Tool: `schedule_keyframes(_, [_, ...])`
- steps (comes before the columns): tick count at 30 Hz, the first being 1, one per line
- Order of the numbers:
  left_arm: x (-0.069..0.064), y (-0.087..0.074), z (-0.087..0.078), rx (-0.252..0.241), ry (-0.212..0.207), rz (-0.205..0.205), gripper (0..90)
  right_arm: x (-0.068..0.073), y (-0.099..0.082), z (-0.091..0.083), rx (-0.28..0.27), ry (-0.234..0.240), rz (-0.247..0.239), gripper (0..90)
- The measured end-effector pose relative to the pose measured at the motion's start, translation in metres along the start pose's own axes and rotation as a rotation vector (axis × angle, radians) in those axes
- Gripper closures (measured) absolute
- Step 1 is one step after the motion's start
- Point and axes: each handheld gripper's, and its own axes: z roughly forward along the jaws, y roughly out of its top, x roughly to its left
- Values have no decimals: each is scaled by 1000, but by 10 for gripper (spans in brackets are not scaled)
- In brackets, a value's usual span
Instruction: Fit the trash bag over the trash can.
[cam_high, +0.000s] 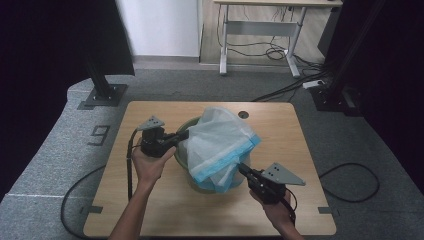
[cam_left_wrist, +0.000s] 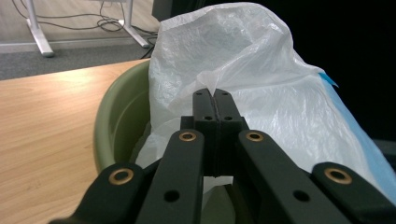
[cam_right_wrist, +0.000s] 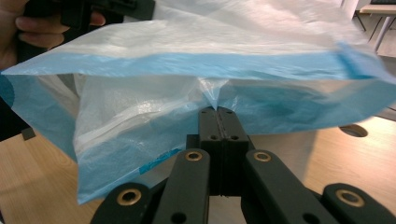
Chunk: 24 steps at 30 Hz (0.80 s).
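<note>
A thin white plastic bag (cam_high: 220, 142) with a blue band along its mouth is draped over a green round bin (cam_high: 186, 131) at the middle of the table. My left gripper (cam_high: 184, 135) is shut on the bag's film at the bin's left side; in the left gripper view its jaws pinch a fold of the bag (cam_left_wrist: 243, 70) above the bin's rim (cam_left_wrist: 114, 107). My right gripper (cam_high: 242, 168) comes in from the front right and is shut on the bag near the blue band; its jaws (cam_right_wrist: 217, 110) pinch a gathered bit of the bag (cam_right_wrist: 140, 116).
The wooden table (cam_high: 165, 210) has a cable hole (cam_high: 243, 114) at its back edge. Black stand bases (cam_high: 104, 94) sit on the grey carpet to the left and right behind it. A desk with cables (cam_high: 260, 35) stands farther back.
</note>
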Motion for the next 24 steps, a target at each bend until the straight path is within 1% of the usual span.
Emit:
schedule_keyframes(6, [7, 3, -7, -17, 12, -6, 900, -19, 7, -12, -26, -21, 19, 890])
schedule_keyframes(10, [15, 6, -12, -25, 23, -19, 900, -39, 15, -18, -45, -52, 36, 890])
schedule_keyframes(13, [22, 8, -17, -35, 27, -33, 900, -55, 22, -19, -41, -75, 39, 890])
schedule_keyframes(16, [28, 9, -20, -41, 30, -49, 900, -66, 26, -17, -30, -95, 39, 890])
schedule_keyframes(18, [33, 8, -22, -46, 29, -64, 900, -74, 26, -13, -3, -107, 24, 889])
schedule_keyframes(19, [34, 8, -22, -44, 32, -65, 900, -81, 22, -9, 5, -135, 37, 889])
schedule_keyframes(20, [36, 7, -22, -41, 36, -66, 900, -85, 19, -6, 14, -134, 47, 889])
schedule_keyframes(22, [40, 6, -22, -37, 40, -72, 900, -96, 10, 0, 14, -144, 64, 889])
schedule_keyframes(24, [42, 5, -22, -35, 44, -76, 900, -101, 5, 4, 13, -137, 84, 889])
